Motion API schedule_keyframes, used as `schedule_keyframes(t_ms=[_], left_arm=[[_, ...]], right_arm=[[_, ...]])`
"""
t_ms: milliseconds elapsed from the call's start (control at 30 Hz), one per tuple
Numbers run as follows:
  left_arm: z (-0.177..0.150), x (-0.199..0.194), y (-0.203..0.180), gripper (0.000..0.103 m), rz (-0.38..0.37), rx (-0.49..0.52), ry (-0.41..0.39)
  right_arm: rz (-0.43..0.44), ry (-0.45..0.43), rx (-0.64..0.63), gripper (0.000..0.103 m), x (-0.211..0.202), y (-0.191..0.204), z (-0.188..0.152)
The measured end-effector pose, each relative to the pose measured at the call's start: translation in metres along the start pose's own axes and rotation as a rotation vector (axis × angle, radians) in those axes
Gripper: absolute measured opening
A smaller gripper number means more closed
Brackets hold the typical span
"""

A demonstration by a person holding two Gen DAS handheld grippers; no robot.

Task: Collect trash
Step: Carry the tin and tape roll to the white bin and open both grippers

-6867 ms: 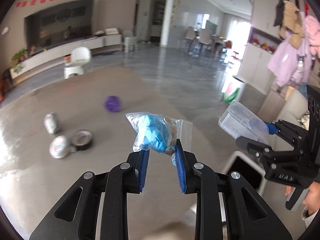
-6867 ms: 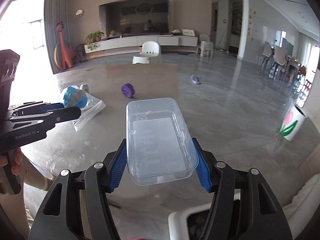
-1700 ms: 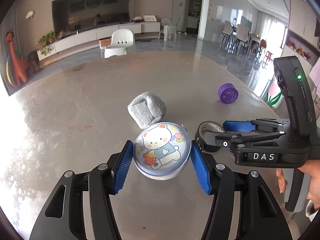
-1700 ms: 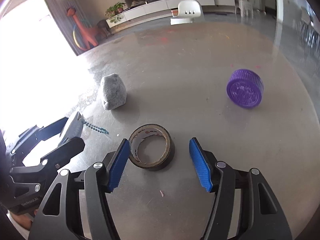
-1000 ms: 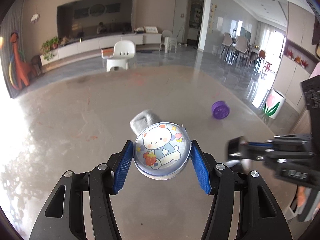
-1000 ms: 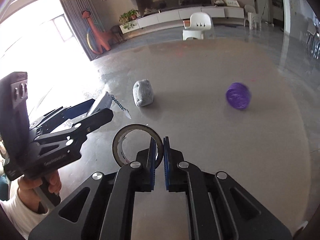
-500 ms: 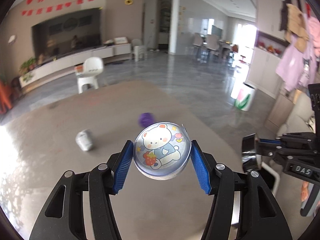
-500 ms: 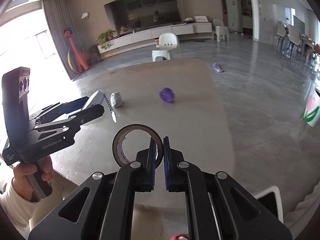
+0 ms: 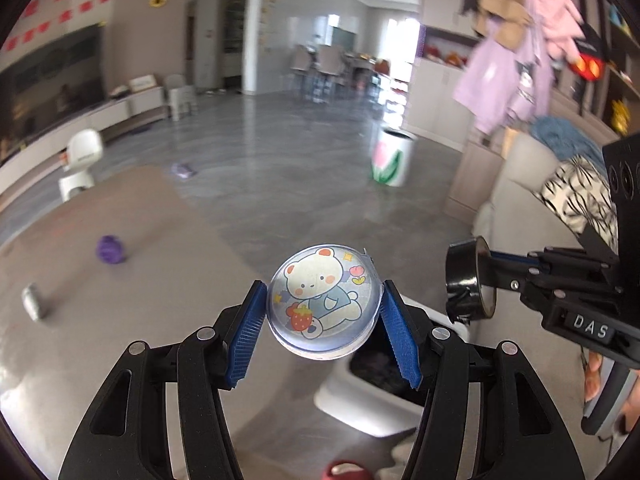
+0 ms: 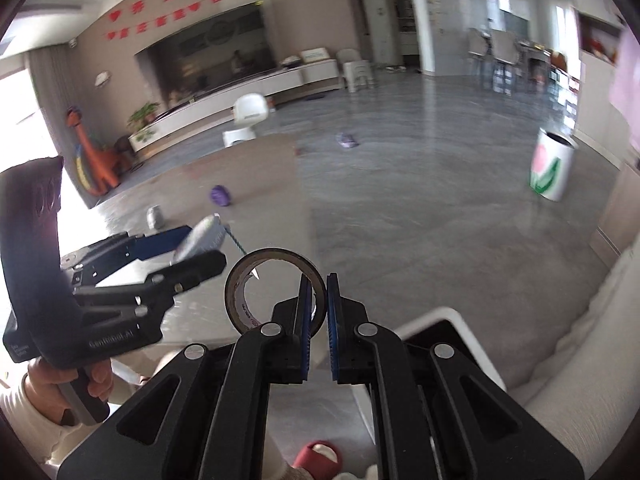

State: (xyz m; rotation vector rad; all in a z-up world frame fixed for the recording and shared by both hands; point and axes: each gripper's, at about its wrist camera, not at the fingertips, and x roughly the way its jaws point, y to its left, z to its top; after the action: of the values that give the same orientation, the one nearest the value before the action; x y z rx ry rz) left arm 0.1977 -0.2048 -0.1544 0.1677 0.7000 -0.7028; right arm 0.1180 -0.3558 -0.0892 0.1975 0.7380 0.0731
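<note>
Over the white bin [image 9: 360, 404] beside the table, both grippers are loaded: the left gripper [image 9: 323, 320] has its blue pads clamped on the round bear-print lid [image 9: 323, 300], and the right gripper [image 10: 316, 312] pinches the wall of the tape roll [image 10: 256, 292] with fingers nearly closed. I'd get each item fully above the dark opening before letting go, low enough not to bounce out. Purple cap [image 9: 111, 249] and foil wad [image 9: 34, 300] look like they're next on the table [image 9: 120, 340].
</note>
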Motion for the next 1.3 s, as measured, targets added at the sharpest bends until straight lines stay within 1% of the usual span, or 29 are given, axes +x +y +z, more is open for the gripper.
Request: schedule_keyframes(t_ms=[100, 167, 267, 400, 500, 533, 567, 600, 733, 867, 1000, 1200, 1300], left_arm=[[0.0, 0.016, -0.026, 0.057, -0.029, 0.05, 0.026], [0.001, 0.026, -0.036, 0.057, -0.055, 0.062, 0.046], [0.001, 0.041, -0.051, 0.057, -0.075, 0.078, 0.074], [-0.003, 0.063, -0.066, 0.057, -0.087, 0.101, 0.116], [-0.009, 0.076, -0.077, 0.058, -0.078, 0.12, 0.149], [-0.012, 0.087, -0.082, 0.066, -0.081, 0.128, 0.187], [-0.015, 0.097, -0.086, 0.091, -0.091, 0.132, 0.227], [-0.019, 0.105, -0.089, 0.099, -0.077, 0.135, 0.254], [-0.028, 0.125, -0.104, 0.098, -0.053, 0.185, 0.304], [-0.026, 0.124, -0.11, 0.098, -0.044, 0.189, 0.293], [-0.019, 0.123, -0.113, 0.098, -0.001, 0.212, 0.279], [-0.009, 0.1, -0.082, 0.098, 0.067, 0.176, 0.23], [-0.006, 0.088, -0.063, 0.098, 0.104, 0.151, 0.203]], right_arm=[[-0.024, 0.001, 0.043, 0.009, -0.006, -0.027, -0.011], [-0.035, 0.002, 0.062, 0.009, -0.008, -0.039, -0.017], [-0.05, 0.009, 0.084, 0.009, -0.008, -0.055, -0.022], [-0.06, 0.01, 0.112, 0.009, -0.007, -0.079, -0.031], [-0.061, 0.011, 0.132, 0.009, -0.008, -0.097, -0.039], [-0.068, 0.01, 0.137, 0.009, -0.007, -0.101, -0.04], [-0.07, 0.013, 0.145, 0.009, -0.007, -0.106, -0.043], [-0.073, 0.014, 0.154, 0.009, -0.006, -0.111, -0.045], [-0.083, 0.017, 0.192, 0.009, -0.007, -0.128, -0.052], [-0.086, 0.027, 0.221, 0.009, -0.007, -0.141, -0.06], [-0.074, 0.043, 0.227, 0.009, -0.002, -0.139, -0.059], [-0.046, 0.069, 0.204, 0.009, 0.02, -0.134, -0.056], [-0.057, 0.073, 0.17, 0.009, 0.03, -0.128, -0.052]])
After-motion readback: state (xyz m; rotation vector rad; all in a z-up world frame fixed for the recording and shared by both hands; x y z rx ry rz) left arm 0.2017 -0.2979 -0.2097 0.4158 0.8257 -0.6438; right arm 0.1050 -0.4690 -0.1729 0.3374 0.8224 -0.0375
